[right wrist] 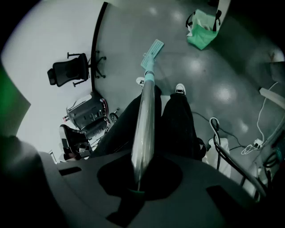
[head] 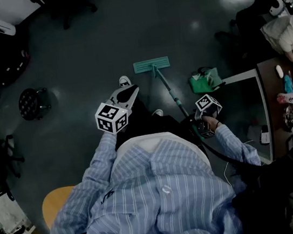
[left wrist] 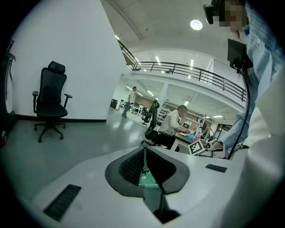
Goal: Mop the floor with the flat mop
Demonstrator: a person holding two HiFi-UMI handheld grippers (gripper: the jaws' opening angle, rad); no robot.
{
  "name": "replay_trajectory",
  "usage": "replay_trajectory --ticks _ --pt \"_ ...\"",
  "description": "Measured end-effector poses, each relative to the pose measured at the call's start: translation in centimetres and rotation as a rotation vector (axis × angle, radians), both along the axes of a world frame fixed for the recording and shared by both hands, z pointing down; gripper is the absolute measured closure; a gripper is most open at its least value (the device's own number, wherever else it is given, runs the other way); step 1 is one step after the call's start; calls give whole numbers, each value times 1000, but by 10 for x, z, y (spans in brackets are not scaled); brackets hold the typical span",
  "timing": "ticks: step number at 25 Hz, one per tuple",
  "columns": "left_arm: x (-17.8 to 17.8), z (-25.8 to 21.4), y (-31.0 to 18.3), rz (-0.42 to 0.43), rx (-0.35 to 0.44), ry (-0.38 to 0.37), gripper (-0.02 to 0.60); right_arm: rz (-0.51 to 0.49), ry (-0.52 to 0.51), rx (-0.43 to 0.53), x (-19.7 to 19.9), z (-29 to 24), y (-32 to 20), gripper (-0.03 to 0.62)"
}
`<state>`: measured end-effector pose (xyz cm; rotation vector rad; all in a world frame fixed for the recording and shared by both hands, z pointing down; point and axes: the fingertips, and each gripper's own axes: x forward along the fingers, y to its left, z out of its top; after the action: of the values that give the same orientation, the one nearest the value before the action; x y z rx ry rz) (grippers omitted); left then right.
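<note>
Left gripper (head: 130, 93) is hanging beside the knee, jaws pinched together on nothing. Flat mop (head: 151, 64) head is lying flat on the floor (head: 175, 16) ahead, just beyond the shoe (head: 125, 81). Its handle (head: 169, 91) is slanting back to the right gripper (right wrist: 139, 176), which is clamping it alone. Risk: with one grip only, the smooth pole could be twisting or sliding in the jaws. A rightward stroke could be knocking the green bag (head: 205, 81) nearby.

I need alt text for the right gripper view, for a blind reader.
The right gripper is shut on the metal mop handle, which runs down to the teal mop head on the floor. The person's dark trouser legs and white shoes flank the handle; a green bag lies further off.
</note>
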<state>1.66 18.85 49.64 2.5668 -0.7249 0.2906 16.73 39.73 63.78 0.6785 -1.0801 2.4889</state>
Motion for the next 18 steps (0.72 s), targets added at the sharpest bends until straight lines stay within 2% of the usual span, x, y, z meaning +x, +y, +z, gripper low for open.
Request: replay_trajectory --ticks 8,18 --pt "0 2 -7 -5 -9 5 563 -1 1 -22 -1 -7 1 574" --pt "-5 6 -26 -52 -37 25 563 -20 15 -29 5 -1 -11 575"
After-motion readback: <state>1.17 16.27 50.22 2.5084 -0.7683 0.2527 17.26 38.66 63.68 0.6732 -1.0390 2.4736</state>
